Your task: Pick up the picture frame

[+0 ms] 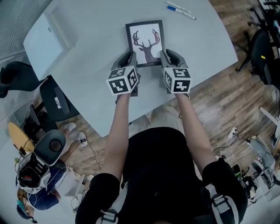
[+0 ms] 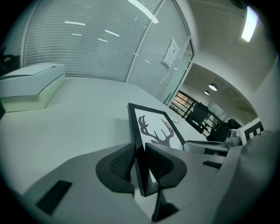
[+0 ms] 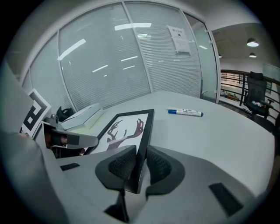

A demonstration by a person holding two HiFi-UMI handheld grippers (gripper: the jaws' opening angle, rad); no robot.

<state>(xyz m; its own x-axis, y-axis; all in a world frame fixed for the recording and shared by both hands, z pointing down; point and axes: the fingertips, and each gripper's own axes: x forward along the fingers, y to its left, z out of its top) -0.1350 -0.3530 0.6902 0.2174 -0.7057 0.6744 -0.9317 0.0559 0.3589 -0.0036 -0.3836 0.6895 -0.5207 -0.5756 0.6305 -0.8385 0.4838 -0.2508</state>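
Note:
A black picture frame (image 1: pixel 146 41) with a deer-antler print is held over the pale table (image 1: pixel 87 48), its near end raised. My left gripper (image 1: pixel 130 59) is shut on the frame's left edge (image 2: pixel 136 144), the pads pressing both sides. My right gripper (image 1: pixel 164 57) is shut on the frame's right edge (image 3: pixel 143 148) in the same way. In the left gripper view the right gripper (image 2: pixel 205 146) shows beyond the print; in the right gripper view the left gripper (image 3: pixel 65 140) shows at the left.
Two markers (image 1: pixel 180 9) lie on the table beyond the frame; one marker (image 3: pixel 185 113) shows in the right gripper view. A flat white box (image 1: pixel 43 43) sits at the table's left. Office chairs (image 1: pixel 54 103) stand around the table's edges.

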